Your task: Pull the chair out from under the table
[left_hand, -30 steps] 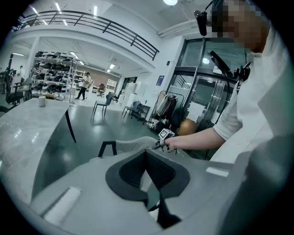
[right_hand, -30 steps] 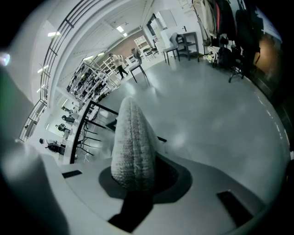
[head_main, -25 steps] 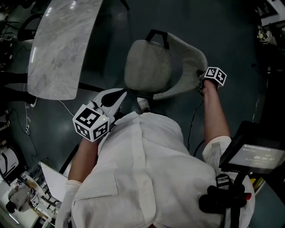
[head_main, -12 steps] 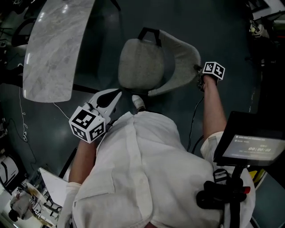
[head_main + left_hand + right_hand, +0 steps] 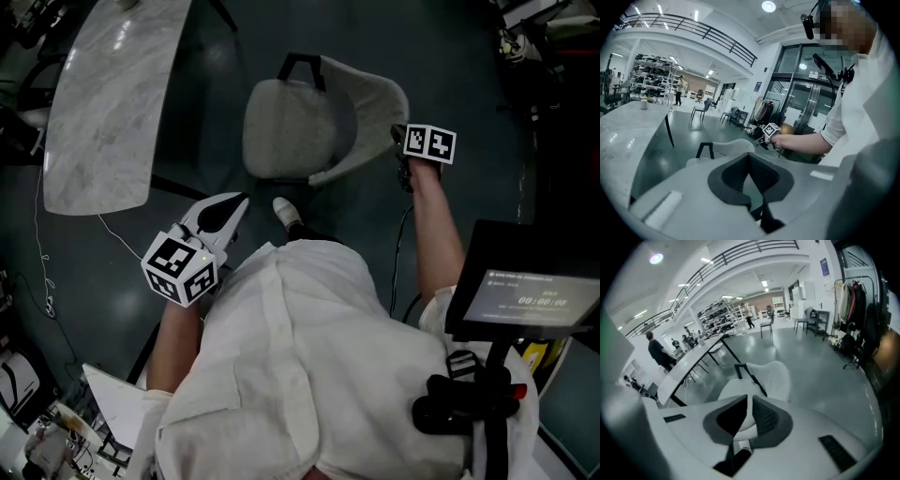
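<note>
On the floor beside the bench (image 5: 103, 103), clear of its top, stands the chair (image 5: 291, 127). By its backrest the right gripper (image 5: 399, 137) has just been closing its fingers to a slit, with nothing between them. The left gripper (image 5: 236, 202) is clenched and empty.

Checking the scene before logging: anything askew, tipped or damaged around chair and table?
Nothing stands out: the chair stands upright, apart from the marble table, no visible damage or spill.

I'd call this an open-plan lab hall, probably: mezzanine railing (image 5: 740, 256), storage racks (image 5: 719, 312) and long worktop (image 5: 691, 362) beyond my right tongs (image 5: 749, 398).
</note>
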Demonstrator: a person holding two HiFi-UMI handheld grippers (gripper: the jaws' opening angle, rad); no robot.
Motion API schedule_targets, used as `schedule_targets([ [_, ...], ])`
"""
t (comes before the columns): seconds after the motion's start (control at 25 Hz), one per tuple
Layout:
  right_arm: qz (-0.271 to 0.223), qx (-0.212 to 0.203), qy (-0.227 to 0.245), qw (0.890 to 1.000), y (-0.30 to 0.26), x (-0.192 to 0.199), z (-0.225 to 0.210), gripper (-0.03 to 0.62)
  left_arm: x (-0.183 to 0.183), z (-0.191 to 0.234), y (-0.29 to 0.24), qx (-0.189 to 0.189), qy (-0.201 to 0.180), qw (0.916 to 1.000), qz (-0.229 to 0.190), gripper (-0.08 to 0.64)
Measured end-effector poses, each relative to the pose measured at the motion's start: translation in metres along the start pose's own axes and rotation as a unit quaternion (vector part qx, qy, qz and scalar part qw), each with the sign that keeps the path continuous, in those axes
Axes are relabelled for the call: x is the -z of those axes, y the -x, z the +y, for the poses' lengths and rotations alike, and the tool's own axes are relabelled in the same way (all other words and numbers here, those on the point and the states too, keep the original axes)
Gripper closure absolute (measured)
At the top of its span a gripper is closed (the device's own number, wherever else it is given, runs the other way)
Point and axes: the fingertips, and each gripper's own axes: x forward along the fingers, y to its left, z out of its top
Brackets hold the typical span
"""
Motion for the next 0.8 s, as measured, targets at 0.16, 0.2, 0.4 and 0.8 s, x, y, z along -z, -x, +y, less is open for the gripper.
schedule_targets([
  [0.16, -0.002, -0.054, 0.055, 0.997, 0.025, 0.037, 0.079, 0.581, 0.020, -0.017, 0.034, -0.006, -0.002, 0.9999, -0.010, 0.552],
  [0.2, -0.004, -0.067, 0.063, 0.996, 0.032, 0.048, 0.097, 0.583, 0.026, -0.023, 0.042, -0.008, -0.002, 0.9999, -0.012, 0.552],
  [0.4, -0.007, -0.129, 0.105, 0.986, 0.070, 0.110, 0.182, 0.584, 0.058, -0.047, 0.084, -0.014, 0.008, 0.9996, -0.021, 0.552],
  [0.8, -0.003, -0.245, 0.147, 0.958, 0.129, 0.194, 0.296, 0.584, 0.097, -0.077, 0.121, -0.009, 0.011, 0.9996, -0.024, 0.552],
])
